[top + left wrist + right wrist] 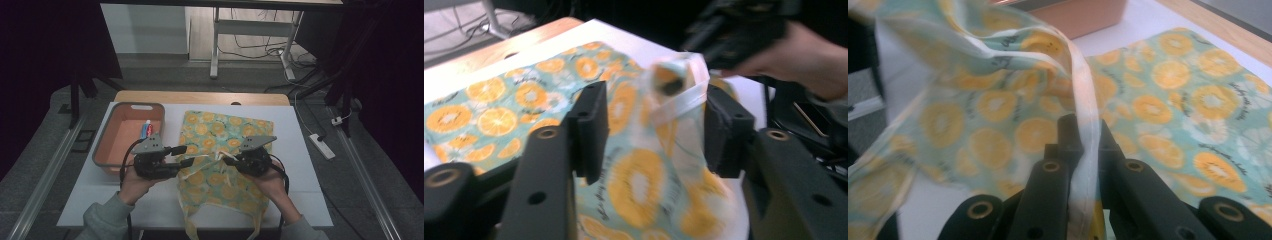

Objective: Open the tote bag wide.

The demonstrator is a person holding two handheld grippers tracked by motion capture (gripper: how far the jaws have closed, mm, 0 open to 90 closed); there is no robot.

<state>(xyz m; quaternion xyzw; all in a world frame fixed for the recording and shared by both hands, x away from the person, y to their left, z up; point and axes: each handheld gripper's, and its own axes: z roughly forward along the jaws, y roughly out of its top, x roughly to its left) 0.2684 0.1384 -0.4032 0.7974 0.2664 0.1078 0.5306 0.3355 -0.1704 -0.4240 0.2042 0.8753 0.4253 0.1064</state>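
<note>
A cloth bag (225, 135) printed with orange slices on teal lies flat on the white table (300, 150). Its near edge is lifted between the two grippers. My left gripper (185, 155) points right, and its jaws stand apart with the raised cloth and white hem (684, 100) hanging loosely between them. In the left gripper view the left gripper (654, 132) has pads clear of the fabric. My right gripper (227, 159) points left and is shut on the bag's white hem (1087, 105). In the right gripper view the right gripper (1085, 135) pinches that hem.
A salmon-coloured basin (137, 106) stands at the table's left with a small red and blue tube (147, 130) inside. The basin's corner (1083, 17) is just beyond the lifted cloth. A wooden edge (200, 97) runs along the table's far side.
</note>
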